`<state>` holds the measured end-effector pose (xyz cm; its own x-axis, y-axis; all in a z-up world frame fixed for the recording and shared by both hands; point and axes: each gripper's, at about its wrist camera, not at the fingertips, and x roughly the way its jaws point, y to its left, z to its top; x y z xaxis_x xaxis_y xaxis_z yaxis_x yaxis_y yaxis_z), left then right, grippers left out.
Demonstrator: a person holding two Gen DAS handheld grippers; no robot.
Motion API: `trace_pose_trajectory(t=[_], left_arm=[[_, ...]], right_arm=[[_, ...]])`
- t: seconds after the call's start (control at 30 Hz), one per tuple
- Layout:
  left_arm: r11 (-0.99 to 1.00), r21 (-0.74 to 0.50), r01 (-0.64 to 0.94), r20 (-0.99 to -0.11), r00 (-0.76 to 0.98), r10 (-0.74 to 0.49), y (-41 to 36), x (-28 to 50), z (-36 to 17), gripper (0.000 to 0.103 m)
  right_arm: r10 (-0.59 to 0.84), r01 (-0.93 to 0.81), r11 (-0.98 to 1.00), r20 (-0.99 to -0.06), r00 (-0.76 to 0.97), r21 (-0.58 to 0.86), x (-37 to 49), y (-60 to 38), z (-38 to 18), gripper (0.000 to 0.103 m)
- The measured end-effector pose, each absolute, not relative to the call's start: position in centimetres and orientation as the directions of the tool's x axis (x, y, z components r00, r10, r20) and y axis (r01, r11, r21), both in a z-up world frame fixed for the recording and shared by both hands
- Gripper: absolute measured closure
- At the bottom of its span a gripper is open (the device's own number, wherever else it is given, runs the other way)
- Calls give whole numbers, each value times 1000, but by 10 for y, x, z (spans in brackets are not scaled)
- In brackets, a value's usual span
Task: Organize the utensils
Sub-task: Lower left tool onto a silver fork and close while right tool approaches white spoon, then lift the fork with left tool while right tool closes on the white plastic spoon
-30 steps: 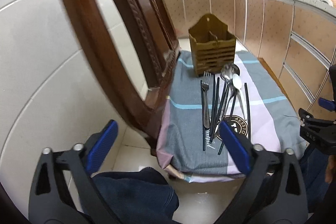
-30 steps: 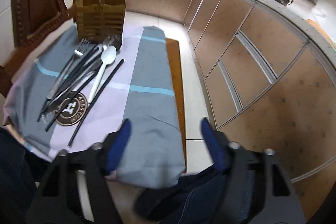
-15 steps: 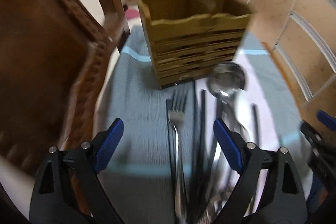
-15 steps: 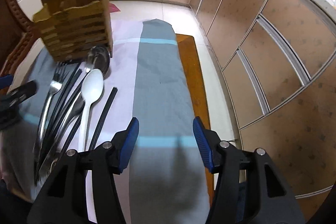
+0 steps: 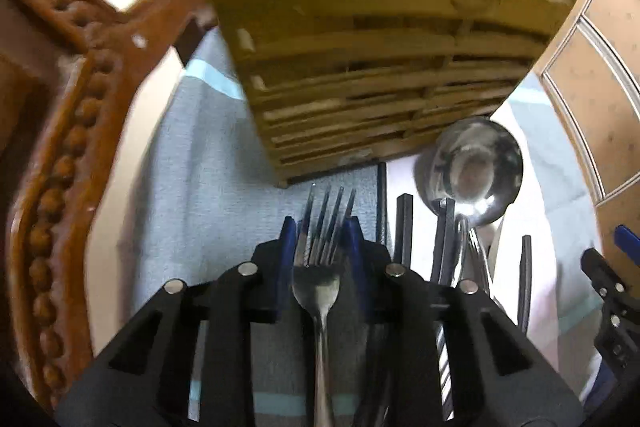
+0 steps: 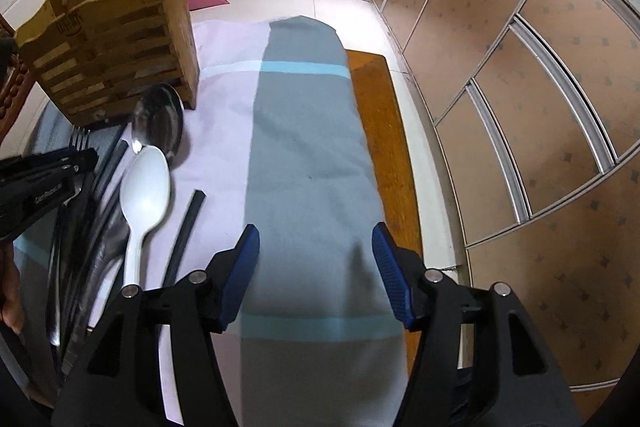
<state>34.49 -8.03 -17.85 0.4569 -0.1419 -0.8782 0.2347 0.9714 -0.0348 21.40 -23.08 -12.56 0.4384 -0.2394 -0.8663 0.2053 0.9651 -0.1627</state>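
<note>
My left gripper (image 5: 320, 239) is shut on a steel fork (image 5: 320, 291), its blue pads on either side of the tines, close to the cloth. The wooden utensil holder (image 5: 372, 39) stands just beyond it. A steel ladle (image 5: 472, 171) and black chopsticks (image 5: 404, 227) lie to the right of the fork. In the right wrist view my right gripper (image 6: 316, 275) is open and empty above the grey stripe of the cloth (image 6: 308, 147). A white spoon (image 6: 144, 195), a black chopstick (image 6: 186, 227), the ladle (image 6: 158, 119) and the holder (image 6: 112, 43) lie to its left, with the left gripper (image 6: 44, 183) over them.
A carved wooden chair back (image 5: 68, 131) rises at the left of the table. Kitchen cabinets (image 6: 540, 87) run along the right, across a strip of floor. The table's wooden edge (image 6: 384, 131) shows beside the cloth.
My left gripper has moved forward and down to the fork and shut on it. My right gripper has moved forward over the cloth and stays open.
</note>
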Motion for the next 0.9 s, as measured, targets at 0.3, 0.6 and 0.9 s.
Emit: trace_pose_trajectory(t=[0.3,0.6,0.9], left_arm=[[970,-114,216,-820,531,-215,-49,314,-129,78],[958,-162,236,-753,598,-274,-22,266,-61,79],[950,-185,251,-709,635,-306,-4,259,-43,82]], right_arm=[[-127,110,990,-866,484,-84,234,-190,-111,44],[-139,78,990,-874,466,-116,239,-184,-108,37],[-150,82,989,-882,446,-127,235,-184,-114,36]])
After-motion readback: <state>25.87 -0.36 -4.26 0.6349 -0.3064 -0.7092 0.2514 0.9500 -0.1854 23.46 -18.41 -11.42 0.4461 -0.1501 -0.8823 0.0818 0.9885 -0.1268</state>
